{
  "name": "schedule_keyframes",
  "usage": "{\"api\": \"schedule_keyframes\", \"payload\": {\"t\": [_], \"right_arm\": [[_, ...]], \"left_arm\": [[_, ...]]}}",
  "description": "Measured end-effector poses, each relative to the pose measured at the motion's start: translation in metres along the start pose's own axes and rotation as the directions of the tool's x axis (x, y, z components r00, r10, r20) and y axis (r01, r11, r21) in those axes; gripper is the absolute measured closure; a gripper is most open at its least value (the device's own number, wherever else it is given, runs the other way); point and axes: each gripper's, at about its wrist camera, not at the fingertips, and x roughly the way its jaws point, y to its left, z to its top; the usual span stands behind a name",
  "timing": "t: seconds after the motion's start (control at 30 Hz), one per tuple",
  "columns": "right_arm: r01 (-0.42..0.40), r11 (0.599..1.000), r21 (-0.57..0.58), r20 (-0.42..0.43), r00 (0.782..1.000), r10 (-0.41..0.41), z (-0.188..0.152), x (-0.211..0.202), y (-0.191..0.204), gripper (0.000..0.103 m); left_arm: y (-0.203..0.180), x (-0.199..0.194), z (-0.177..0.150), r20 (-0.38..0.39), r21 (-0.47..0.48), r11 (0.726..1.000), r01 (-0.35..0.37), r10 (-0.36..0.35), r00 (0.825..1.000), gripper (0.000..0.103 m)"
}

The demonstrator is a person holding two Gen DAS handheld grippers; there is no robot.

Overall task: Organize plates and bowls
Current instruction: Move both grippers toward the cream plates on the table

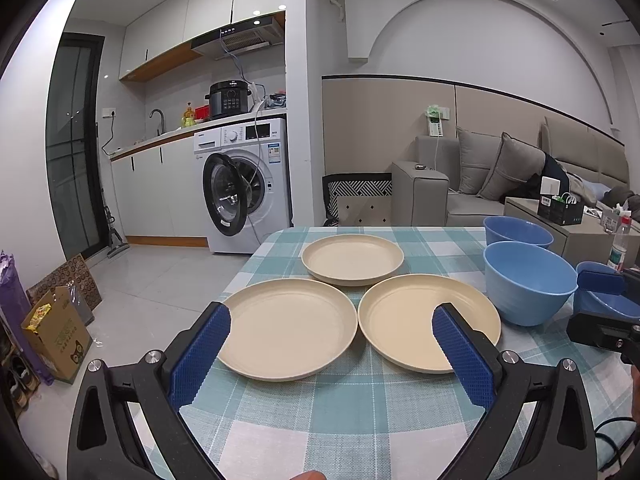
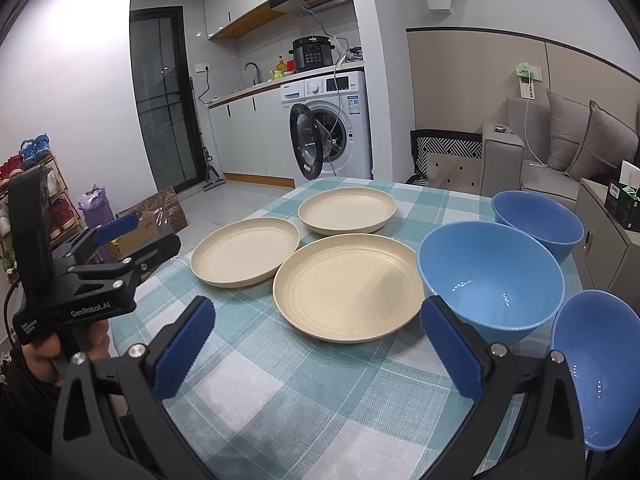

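Above the checked tablecloth, both tongs gape wide, holding nothing.

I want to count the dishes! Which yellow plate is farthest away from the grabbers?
The far plate, alone at the back toward the washing machine. The other two plates sit side by side, closer to the grabbers.

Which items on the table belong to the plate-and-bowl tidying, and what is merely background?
Job: three cream plates; three blue bowls.

Background: washing machine, pressure cooker, sofa, cardboard box, shoe rack.
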Motion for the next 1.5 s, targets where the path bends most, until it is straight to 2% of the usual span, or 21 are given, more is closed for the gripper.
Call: {"api": "schedule_keyframes", "payload": {"t": [0.4, 0.6, 1.1, 1.3, 1.5], "right_arm": [[0.010, 1.000, 0.018, -0.011, 1.000, -0.010, 0.013, -0.002, 0.001, 0.000], [0.025, 1.000, 0.001, -0.012, 1.000, -0.025, 0.029, 0.000, 0.004, 0.000], [0.059, 0.998, 0.022, -0.034, 0.998, -0.059, 0.082, 0.021, 0.009, 0.000], [0.054, 0.996, 0.076, -0.074, 0.996, -0.048, 0.098, 0.036, 0.002, 0.000], [0.078, 0.995, 0.069, -0.093, 0.993, -0.071, 0.112, 0.055, -0.002, 0.000]], "left_arm": [[0.002, 0.003, 0.005, -0.012, 0.004, 1.000, 0.006, -0.006, 1.000, 0.000], [0.006, 0.008, 0.019, -0.008, 0.005, 1.000, 0.011, -0.011, 1.000, 0.000], [0.036, 0.049, 0.056, -0.072, -0.015, 1.000, 0.012, -0.013, 0.997, 0.000], [0.049, 0.071, 0.074, -0.098, -0.017, 1.000, 0.007, -0.008, 0.995, 0.000], [0.059, 0.097, 0.090, -0.104, -0.012, 1.000, 0.006, -0.008, 0.995, 0.000]]}}
